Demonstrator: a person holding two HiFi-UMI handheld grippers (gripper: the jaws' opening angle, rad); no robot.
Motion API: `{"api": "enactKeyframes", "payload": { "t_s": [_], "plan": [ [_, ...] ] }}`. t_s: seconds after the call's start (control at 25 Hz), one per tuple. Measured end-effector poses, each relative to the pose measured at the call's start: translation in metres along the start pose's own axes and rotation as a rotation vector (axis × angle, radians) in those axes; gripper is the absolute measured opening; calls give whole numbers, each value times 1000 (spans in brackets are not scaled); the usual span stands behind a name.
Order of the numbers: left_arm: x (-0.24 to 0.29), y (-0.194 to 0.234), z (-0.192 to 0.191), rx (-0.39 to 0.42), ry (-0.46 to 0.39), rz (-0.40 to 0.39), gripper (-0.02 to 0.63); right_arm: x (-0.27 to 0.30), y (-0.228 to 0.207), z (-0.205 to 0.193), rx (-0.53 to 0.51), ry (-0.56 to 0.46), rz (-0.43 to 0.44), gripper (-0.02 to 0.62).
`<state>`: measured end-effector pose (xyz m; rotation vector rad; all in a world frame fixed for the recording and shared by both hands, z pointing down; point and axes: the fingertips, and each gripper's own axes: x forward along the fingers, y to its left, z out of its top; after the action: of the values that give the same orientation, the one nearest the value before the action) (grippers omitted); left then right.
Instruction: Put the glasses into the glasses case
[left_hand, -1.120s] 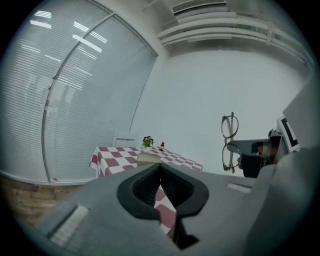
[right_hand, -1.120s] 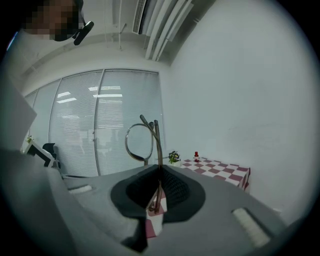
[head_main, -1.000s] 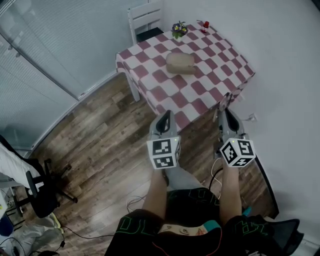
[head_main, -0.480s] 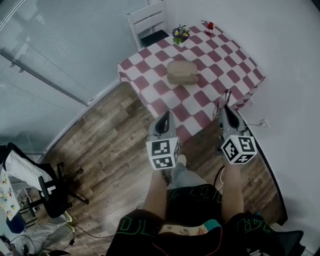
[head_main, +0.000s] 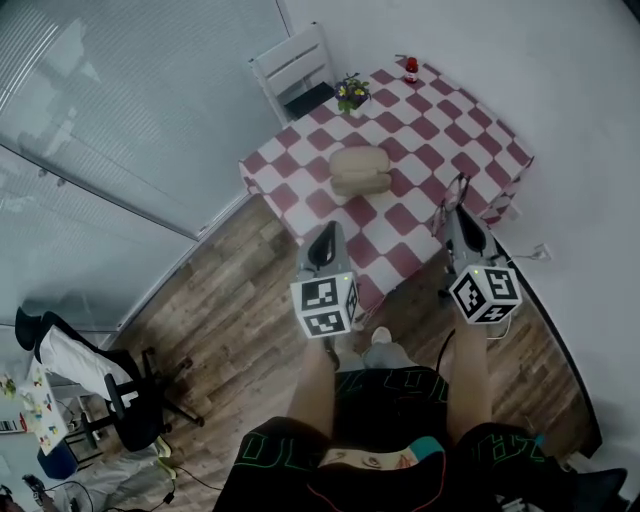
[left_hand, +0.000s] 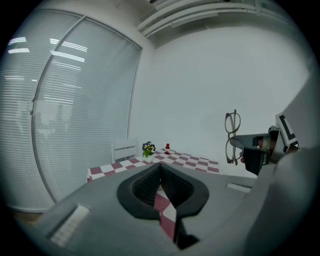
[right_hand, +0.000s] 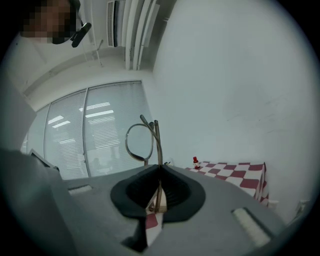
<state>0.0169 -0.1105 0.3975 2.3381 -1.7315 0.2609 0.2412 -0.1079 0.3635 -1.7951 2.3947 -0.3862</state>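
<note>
A beige glasses case (head_main: 360, 170) lies closed near the middle of the red-and-white checked table (head_main: 440, 130). My right gripper (head_main: 461, 213) is shut on the dark-framed glasses (head_main: 458, 190), which stick up from its jaws. The glasses (right_hand: 142, 140) show one lens and the folded temples in the right gripper view, and they also appear beside the other gripper in the left gripper view, glasses (left_hand: 232, 137). My left gripper (head_main: 324, 240) is shut with nothing in it. Both grippers hang over the floor at the table's near edge, short of the case.
A white chair (head_main: 295, 70) stands behind the table. A small flower pot (head_main: 350, 92) and a red bottle (head_main: 410, 68) sit on the far side of the table. A white wall runs along the right, a glass partition with blinds on the left. An office chair (head_main: 120, 400) stands at lower left.
The person has stepped forward over the wooden floor, so the table's near edge now lies under the gripper tips. Both grippers keep their pose, and the glasses stay in the right one.
</note>
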Motion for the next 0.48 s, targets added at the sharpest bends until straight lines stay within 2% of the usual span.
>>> {"api": "enactKeyframes", "payload": {
  "t_s": [0.2, 0.48],
  "plan": [
    [7, -10, 19, 33, -29, 0, 8, -3, -22, 20, 22, -45, -22, 18],
    [4, 4, 25, 41, -36, 37, 8, 14, -15, 24, 28, -49, 15, 18]
  ]
}}
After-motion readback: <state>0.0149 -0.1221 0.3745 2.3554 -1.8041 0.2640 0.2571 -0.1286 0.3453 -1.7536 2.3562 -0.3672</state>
